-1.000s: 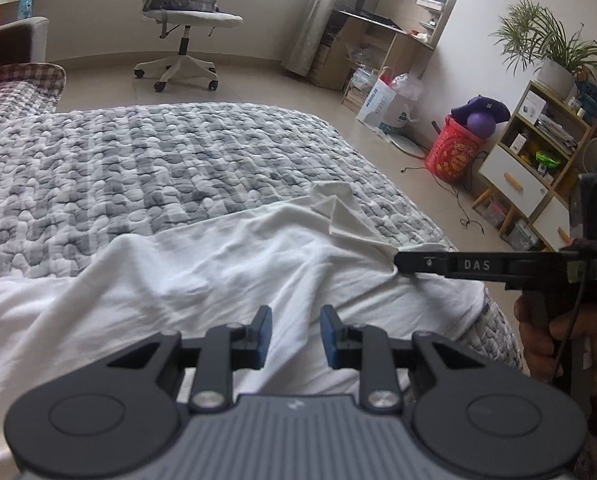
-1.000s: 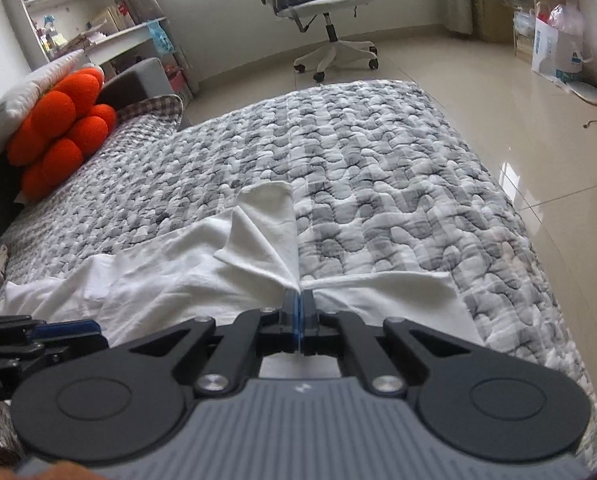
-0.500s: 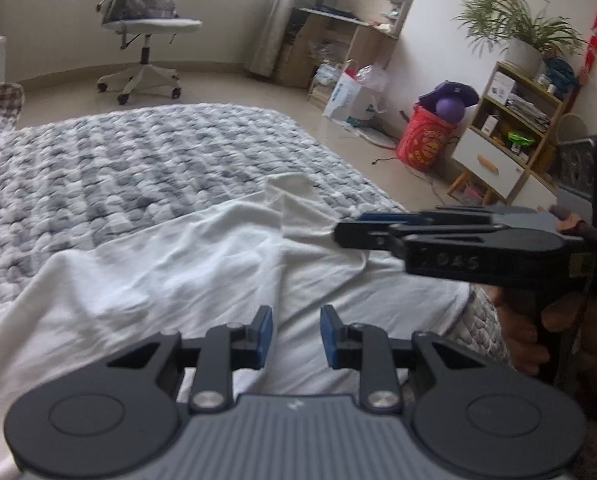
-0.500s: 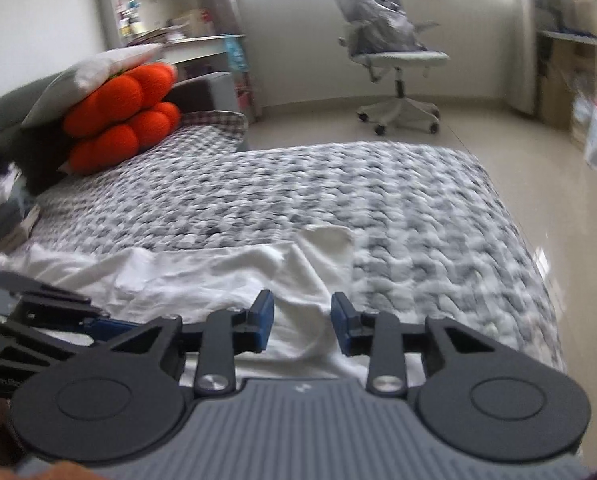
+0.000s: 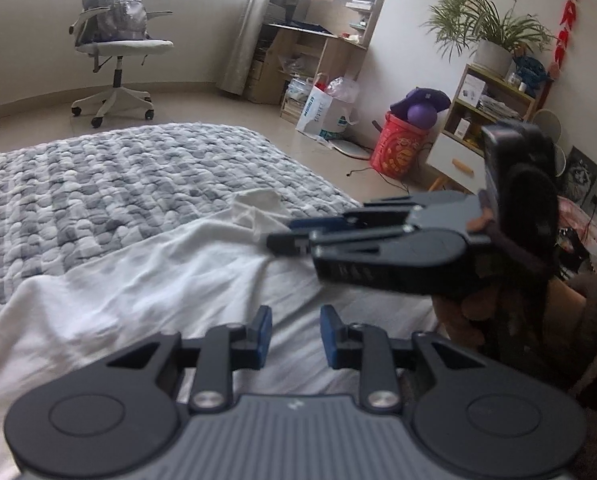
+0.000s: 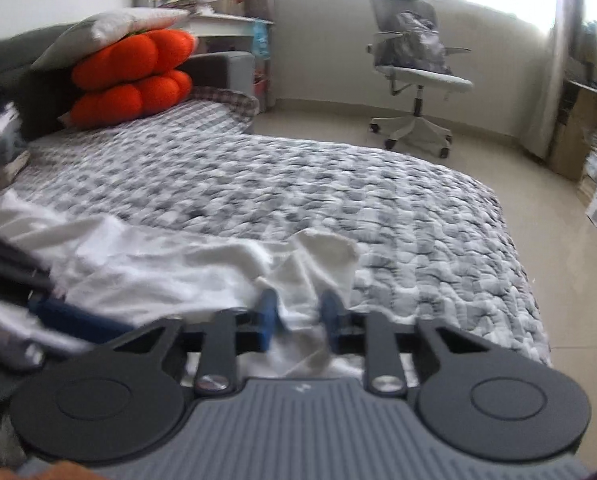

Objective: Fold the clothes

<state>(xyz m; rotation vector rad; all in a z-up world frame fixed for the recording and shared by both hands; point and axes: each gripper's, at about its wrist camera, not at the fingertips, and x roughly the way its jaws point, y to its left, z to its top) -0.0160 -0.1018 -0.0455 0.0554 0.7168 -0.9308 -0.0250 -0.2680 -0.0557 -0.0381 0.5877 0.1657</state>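
Both grippers empty over a rumpled white cotton garment (image 5: 146, 280)

It lies along the grey quilted bed's (image 6: 258, 184) near edge; left gripper (image 5: 294, 334) and right gripper (image 6: 296, 314) gape, the right straddling a raised fold, so closing there risks pinching bunched layers and folding crooked.

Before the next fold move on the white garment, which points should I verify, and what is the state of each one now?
1. Left gripper jaws open, nothing between them: ok.
2. Right gripper jaws open, with white garment fabric lying between them: ok for a grasp.
3. Garment flat on the quilted bed cover: not ok, it is wrinkled and the sleeve is bunched.
4. Space between the two grippers: not ok, the right gripper sits close in front of the left one.
5. Which edge lies under the left gripper: cannot tell.
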